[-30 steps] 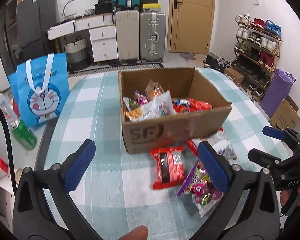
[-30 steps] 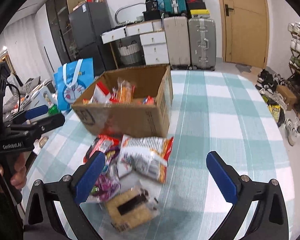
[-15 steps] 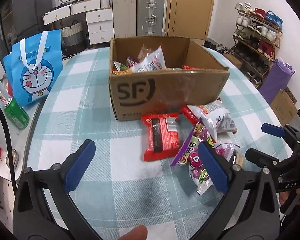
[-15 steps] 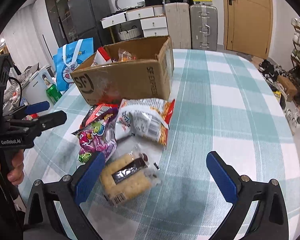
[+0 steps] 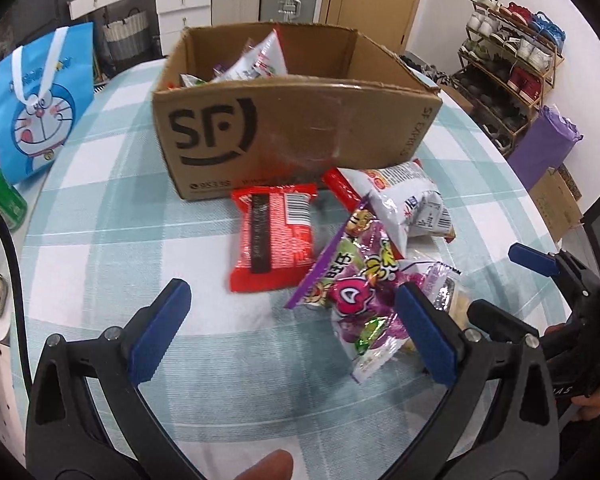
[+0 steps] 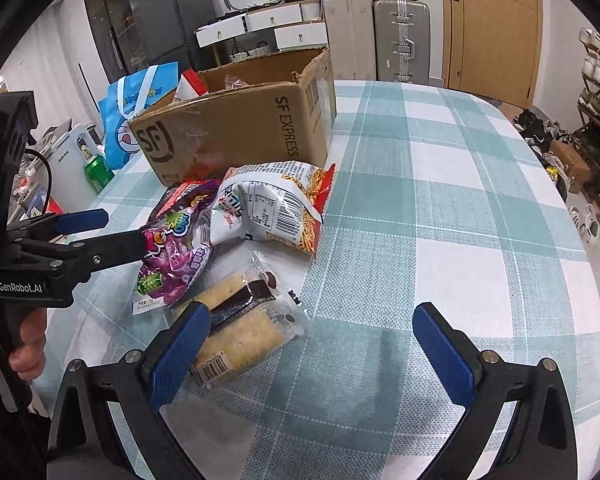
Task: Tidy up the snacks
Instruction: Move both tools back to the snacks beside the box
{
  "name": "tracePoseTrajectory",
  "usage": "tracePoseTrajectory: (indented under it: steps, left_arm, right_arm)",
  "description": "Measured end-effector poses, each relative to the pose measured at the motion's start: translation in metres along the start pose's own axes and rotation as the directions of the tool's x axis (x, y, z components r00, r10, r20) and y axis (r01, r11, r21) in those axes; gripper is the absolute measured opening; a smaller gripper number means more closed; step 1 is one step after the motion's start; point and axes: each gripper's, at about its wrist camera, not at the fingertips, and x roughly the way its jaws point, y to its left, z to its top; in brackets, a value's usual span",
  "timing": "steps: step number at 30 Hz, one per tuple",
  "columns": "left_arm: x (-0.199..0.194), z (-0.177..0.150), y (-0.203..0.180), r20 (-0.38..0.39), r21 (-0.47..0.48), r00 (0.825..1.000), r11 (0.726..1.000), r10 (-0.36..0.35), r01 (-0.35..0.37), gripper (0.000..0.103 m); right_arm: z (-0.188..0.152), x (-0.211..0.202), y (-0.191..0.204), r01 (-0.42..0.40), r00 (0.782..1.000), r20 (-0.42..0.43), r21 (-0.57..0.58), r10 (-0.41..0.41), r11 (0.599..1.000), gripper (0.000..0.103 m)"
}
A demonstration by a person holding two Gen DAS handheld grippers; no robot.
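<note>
Hovering low over the checked tabletop (image 5: 100, 208), left hand-held gripper (image 5: 296, 328) spread wide and empty, its right finger (image 5: 424, 336) just over the near edge of the purple candy bag (image 5: 360, 292). Right hand-held gripper (image 6: 312, 354) likewise wide open with nothing held, left finger (image 6: 180, 354) overlapping the near end of the clear-wrapped biscuit pack (image 6: 240, 320). Loose snacks heaped just in front of the cardboard box (image 5: 300, 128): red packet (image 5: 274, 240) nearest the box wall, white chip bag (image 6: 272, 208) to its right, partly over the candy bag. More snack bags (image 5: 256, 60) already inside the box. Blue cartoon bag (image 5: 40, 100) and green can (image 5: 2, 196) far left.
</note>
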Motion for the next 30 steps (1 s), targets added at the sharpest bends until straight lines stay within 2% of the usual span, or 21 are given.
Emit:
tracePoseTrajectory:
  steps: [7,13,16,25,27,30]
  left_arm:
    - [0.01,0.007,-0.012,-0.019,0.016,1.0,1.0,-0.017,0.018,0.102]
    - [0.025,0.018,-0.012,-0.046,-0.041,0.998,0.999,-0.036,0.034,0.102]
    - [0.031,0.02,-0.013,-0.056,-0.034,0.998,0.999,-0.018,0.016,0.102]
    - [0.032,0.019,-0.006,-0.057,-0.065,0.996,0.996,-0.063,0.059,0.101]
    - [0.034,0.019,-0.004,-0.062,-0.081,0.994,0.993,-0.086,0.08,0.099]
    - [0.035,0.014,0.0,-0.07,-0.105,0.986,0.984,-0.154,0.146,0.087]
  right_arm:
    - [-0.002,0.004,-0.003,0.0,1.0,-0.01,0.002,0.0,1.0,0.103]
    - [-0.002,0.006,0.001,-0.001,1.0,-0.016,-0.004,0.001,1.0,0.103]
    - [-0.003,0.007,0.003,0.001,1.0,-0.019,-0.014,-0.001,1.0,0.103]
    - [-0.003,0.01,0.008,-0.024,0.999,-0.035,-0.03,0.023,0.999,0.103]
    - [-0.003,0.012,0.01,-0.029,0.999,-0.039,-0.035,0.028,0.999,0.103]
    - [-0.003,0.014,0.013,-0.037,0.998,-0.046,-0.039,0.036,0.999,0.103]
